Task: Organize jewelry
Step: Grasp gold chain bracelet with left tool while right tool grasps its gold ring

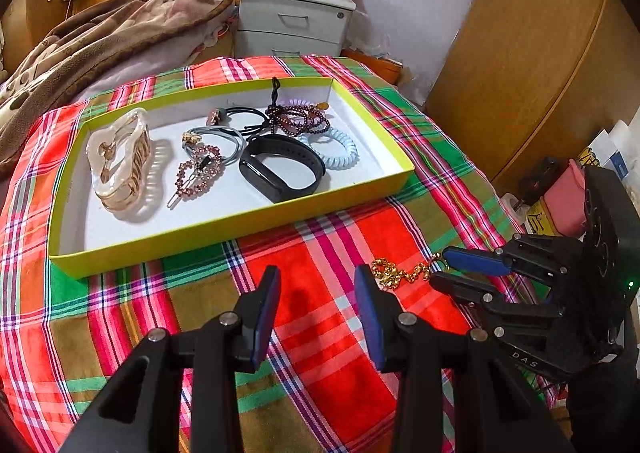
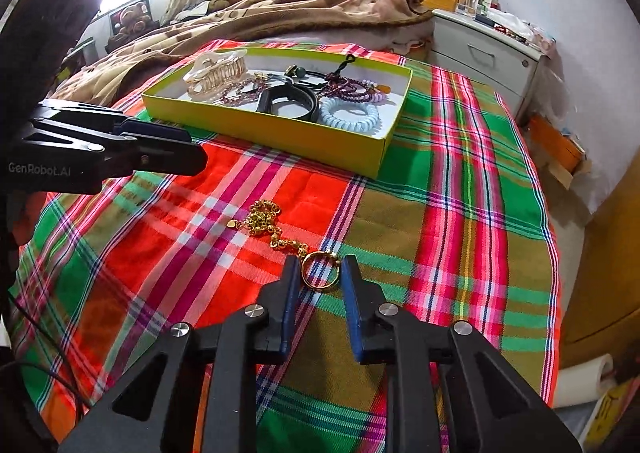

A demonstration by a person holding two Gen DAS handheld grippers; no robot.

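A gold chain bracelet with a ring at its end lies on the plaid cloth; it also shows in the left wrist view. My right gripper has its jaws around the ring, touching its sides. In the left wrist view the right gripper is at the chain's right end. My left gripper is open and empty, just left of the chain. A yellow-green tray behind holds a hair claw, hairpin, black band, bead bracelet and coil tie.
A brown blanket lies behind the tray on the left. A grey drawer unit stands at the back. A wooden wardrobe is on the right. Clutter sits beyond the cloth's right edge.
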